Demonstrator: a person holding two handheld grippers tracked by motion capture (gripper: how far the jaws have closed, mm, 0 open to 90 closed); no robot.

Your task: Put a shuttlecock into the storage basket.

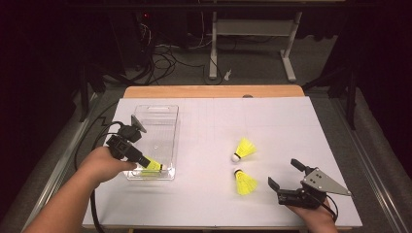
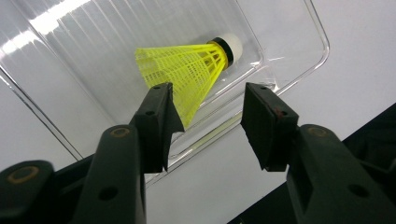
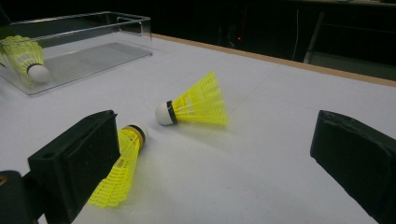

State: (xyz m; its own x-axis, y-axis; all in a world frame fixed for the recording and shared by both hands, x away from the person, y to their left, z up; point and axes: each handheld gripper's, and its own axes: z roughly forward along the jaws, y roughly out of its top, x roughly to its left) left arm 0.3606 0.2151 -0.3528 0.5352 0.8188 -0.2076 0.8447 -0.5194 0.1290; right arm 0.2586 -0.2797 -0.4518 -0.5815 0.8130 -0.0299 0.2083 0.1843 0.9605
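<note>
A clear plastic box [image 1: 156,121] stands on the left of the white table. A yellow shuttlecock [image 1: 154,166] with a white cork lies in its near end; it is the yellow shuttlecock [image 2: 191,67] seen close up in the left gripper view. My left gripper [image 1: 145,162] hangs over that end, open, its jaws [image 2: 208,100] apart and not pressing the skirt. Two more yellow shuttlecocks lie on the table at the right, one farther [image 1: 244,148] and one nearer [image 1: 244,183]. My right gripper [image 1: 284,173] rests just right of the nearer one [image 3: 119,172], open wide and holding nothing.
The far part of the box [image 3: 93,51] holds nothing. A wooden table edge [image 1: 214,91] runs along the back. Beyond it are a dark floor with cables and a white desk frame [image 1: 252,43]. A black cable [image 1: 94,204] trails by my left forearm.
</note>
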